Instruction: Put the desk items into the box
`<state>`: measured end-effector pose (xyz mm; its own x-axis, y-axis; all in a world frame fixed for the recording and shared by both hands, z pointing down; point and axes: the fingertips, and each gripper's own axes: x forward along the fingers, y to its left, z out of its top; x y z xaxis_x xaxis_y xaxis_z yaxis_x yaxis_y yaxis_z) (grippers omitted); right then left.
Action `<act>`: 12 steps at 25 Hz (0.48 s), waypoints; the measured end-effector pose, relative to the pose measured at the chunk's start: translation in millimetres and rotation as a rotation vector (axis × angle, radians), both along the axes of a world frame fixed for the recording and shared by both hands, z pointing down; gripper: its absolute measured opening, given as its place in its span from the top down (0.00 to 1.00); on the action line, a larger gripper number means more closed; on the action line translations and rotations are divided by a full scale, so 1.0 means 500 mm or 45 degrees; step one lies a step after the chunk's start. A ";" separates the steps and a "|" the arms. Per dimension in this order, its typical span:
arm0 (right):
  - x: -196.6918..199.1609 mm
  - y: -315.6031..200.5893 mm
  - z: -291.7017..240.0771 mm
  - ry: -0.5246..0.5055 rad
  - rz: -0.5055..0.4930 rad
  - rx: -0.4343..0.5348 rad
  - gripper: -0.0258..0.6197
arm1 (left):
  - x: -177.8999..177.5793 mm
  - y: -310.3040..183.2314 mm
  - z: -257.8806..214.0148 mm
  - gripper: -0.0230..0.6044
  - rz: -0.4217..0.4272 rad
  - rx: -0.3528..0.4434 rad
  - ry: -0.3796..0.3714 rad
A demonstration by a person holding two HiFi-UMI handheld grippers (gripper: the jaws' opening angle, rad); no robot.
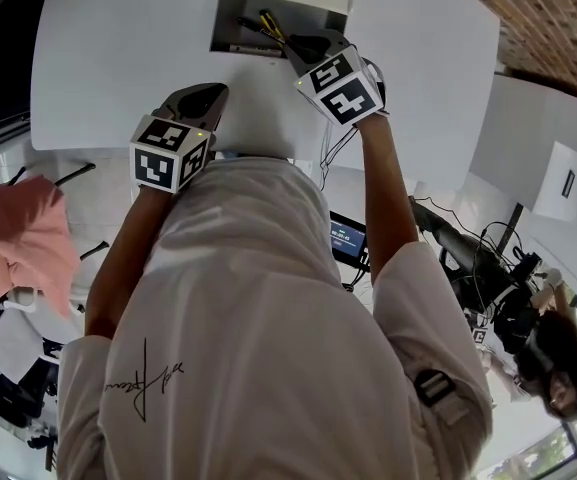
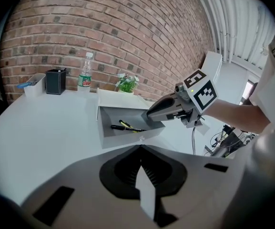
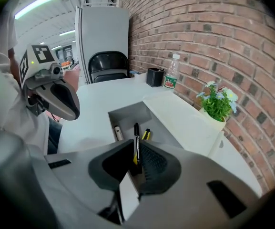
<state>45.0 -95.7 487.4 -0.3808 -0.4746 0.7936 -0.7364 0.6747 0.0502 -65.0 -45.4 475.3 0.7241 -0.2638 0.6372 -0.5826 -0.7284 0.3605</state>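
A grey open box [image 1: 230,8] stands on the white desk [image 1: 118,48] with its lid [image 3: 180,118] swung back. My right gripper [image 3: 136,144] hovers at the box's near rim, shut on a black pen [image 3: 136,137] that points into the box. A yellow-and-black pen [image 3: 146,134] and a pale marker [image 3: 118,132] lie on the box floor [image 2: 123,138]. In the head view the right gripper [image 1: 303,46] is at the box's near edge. My left gripper [image 1: 196,103] is held back over the desk, left of the box, shut [image 2: 140,149] with nothing in it.
Along the brick wall stand a water bottle [image 2: 85,73], a black pen cup [image 2: 55,81], a white tray [image 2: 32,86] and a small potted plant [image 2: 126,83]. A black chair [image 3: 107,66] is at the desk's far end. A pink cloth [image 1: 28,233] lies left, below the desk.
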 end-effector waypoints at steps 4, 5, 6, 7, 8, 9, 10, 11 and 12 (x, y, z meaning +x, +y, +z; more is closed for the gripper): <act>0.005 0.013 -0.007 -0.011 0.031 0.013 0.87 | 0.006 0.000 -0.002 0.96 0.003 0.008 0.003; 0.004 0.016 -0.010 -0.020 0.040 0.019 0.87 | 0.007 0.000 -0.003 0.96 0.005 0.009 0.004; 0.004 0.018 -0.013 -0.031 0.052 0.025 0.87 | 0.009 0.000 -0.003 0.96 0.006 0.010 0.004; 0.005 0.020 -0.017 -0.043 0.065 0.030 0.88 | 0.011 0.001 -0.003 0.96 0.009 0.011 0.004; 0.005 0.022 -0.019 -0.053 0.078 0.033 0.88 | 0.013 0.001 -0.003 0.96 0.012 0.011 0.004; 0.005 0.025 -0.021 -0.061 0.087 0.035 0.88 | 0.016 0.002 -0.004 0.96 0.016 0.012 0.005; 0.005 0.029 -0.022 -0.067 0.095 0.035 0.88 | 0.018 0.002 -0.005 0.96 0.019 0.012 0.005; 0.005 0.032 -0.022 -0.073 0.103 0.035 0.88 | 0.020 0.002 -0.006 0.96 0.021 0.013 0.006; 0.005 0.036 -0.022 -0.080 0.110 0.033 0.88 | 0.022 0.002 -0.008 0.96 0.024 0.014 0.007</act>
<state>47.4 -77.9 476.5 -0.3861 -0.5280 0.7564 -0.7938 0.6078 0.0191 -53.7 -44.4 471.5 0.7323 -0.2573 0.6306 -0.5671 -0.7430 0.3554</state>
